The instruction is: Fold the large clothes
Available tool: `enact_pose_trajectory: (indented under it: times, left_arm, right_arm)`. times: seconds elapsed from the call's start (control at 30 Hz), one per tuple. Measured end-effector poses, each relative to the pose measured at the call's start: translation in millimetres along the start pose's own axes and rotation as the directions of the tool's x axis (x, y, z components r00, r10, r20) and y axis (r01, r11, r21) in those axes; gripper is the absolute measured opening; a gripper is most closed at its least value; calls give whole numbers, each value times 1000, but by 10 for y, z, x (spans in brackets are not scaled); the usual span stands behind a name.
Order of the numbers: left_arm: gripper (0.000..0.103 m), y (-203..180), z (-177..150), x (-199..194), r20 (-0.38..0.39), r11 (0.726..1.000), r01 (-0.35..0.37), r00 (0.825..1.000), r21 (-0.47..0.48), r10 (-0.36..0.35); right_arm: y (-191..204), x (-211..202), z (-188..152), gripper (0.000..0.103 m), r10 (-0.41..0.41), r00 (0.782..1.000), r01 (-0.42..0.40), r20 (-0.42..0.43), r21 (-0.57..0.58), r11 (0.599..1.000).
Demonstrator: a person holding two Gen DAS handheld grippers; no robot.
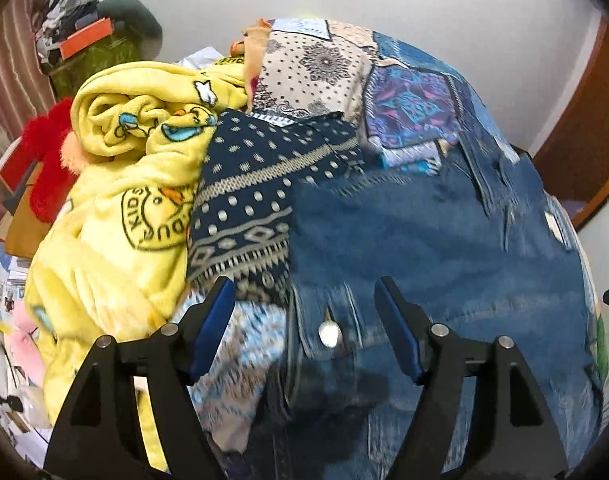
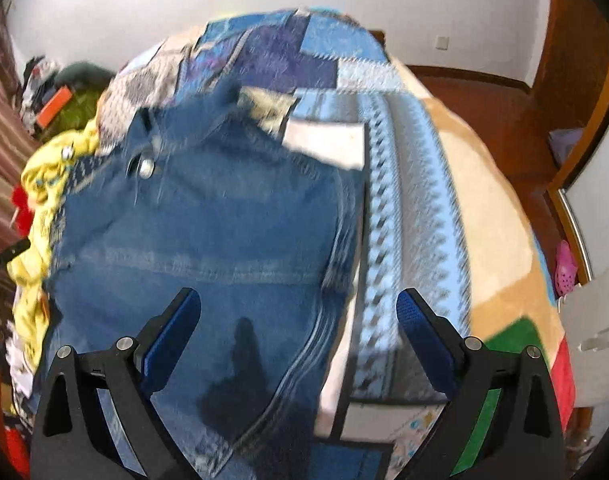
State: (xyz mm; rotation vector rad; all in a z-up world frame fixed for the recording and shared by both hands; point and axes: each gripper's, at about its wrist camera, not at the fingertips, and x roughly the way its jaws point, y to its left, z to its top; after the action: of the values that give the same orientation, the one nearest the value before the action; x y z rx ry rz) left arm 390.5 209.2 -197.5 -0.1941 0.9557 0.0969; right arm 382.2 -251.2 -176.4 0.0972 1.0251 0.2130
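both the left gripper (image 1: 304, 308) and right gripper (image 2: 298, 316) hover wide-jawed, holding nothing, over the jeans (image 1: 424, 240), seemingly poised to grip the denim for folding.

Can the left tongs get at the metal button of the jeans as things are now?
Probably yes. The left tongs are open above the jeans, and the metal button shows uncovered between the two fingers. Nothing lies over it; the yellow blanket sits off to the side.
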Motion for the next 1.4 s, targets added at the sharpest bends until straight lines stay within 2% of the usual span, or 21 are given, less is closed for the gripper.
enact_pose_trajectory:
  times: [0.13,0.23,0.4,0.47,0.53,0.57,0.6,0.63,0.67,0.7,0.83,0.93,1.13,1.23,1.4]
  left_arm:
    - [71,193,182,271,-38,997,30,999,-68,-33]
    - [71,283,266,531,-67,990,81,994,-113,-89]
    - [71,307,367,921,-89,983,120,987,-141,-134]
    - [68,333,405,1092,-101,977,132,983,-165,-150]
    - [56,323,444,1206,-100,976,144,982,-162,-162]
    - [53,301,466,1238,-94,977,146,982,-153,-161]
    - [39,274,485,1259,-86,978,152,983,-143,-165]
    - [23,248,500,1283,-83,976,167,980,-140,-180]
    - [18,231,508,1293,-86,973,182,977,-145,-195]
    - [15,198,515,1301,-85,975,172,979,-141,-185]
    - [12,61,547,1171,-50,993,102,993,-62,-106]
    - [11,97,616,1007,-13,994,81,997,-67,-82]
    - [11,58,829,742,53,1000,-28,998,0,28]
    - [11,121,876,855,32,998,-69,997,-5,69]
    - [12,171,825,1122,-22,997,-77,997,-16,77]
  right_arm:
    - [-115,189,135,97,-10,1000,10,-14,32,999]
    - [-211,356,183,97,8,999,-5,-45,66,998]
    - [-276,564,195,83,51,995,-43,-81,102,994]
    - [-276,645,215,73,67,994,-58,-87,104,993]
    - [-276,675,239,63,75,994,-67,-77,104,992]
    - [-274,691,256,52,80,994,-72,-73,107,992]
    - [-275,715,273,45,89,993,-80,-74,112,990]
    - [-275,747,288,29,101,992,-91,-81,117,989]
    - [-266,789,303,21,105,990,-93,-94,118,989]
    - [-256,806,316,18,101,991,-90,-91,112,990]
    - [-167,763,445,15,80,996,-78,-49,54,996]
    - [-65,683,660,15,65,998,-65,-5,-1,998]
    - [260,639,1165,15,20,996,-12,83,-97,995]
    - [381,810,1307,15,-20,996,29,85,-111,993]
    - [388,1155,1286,18,-64,997,66,35,-88,994]
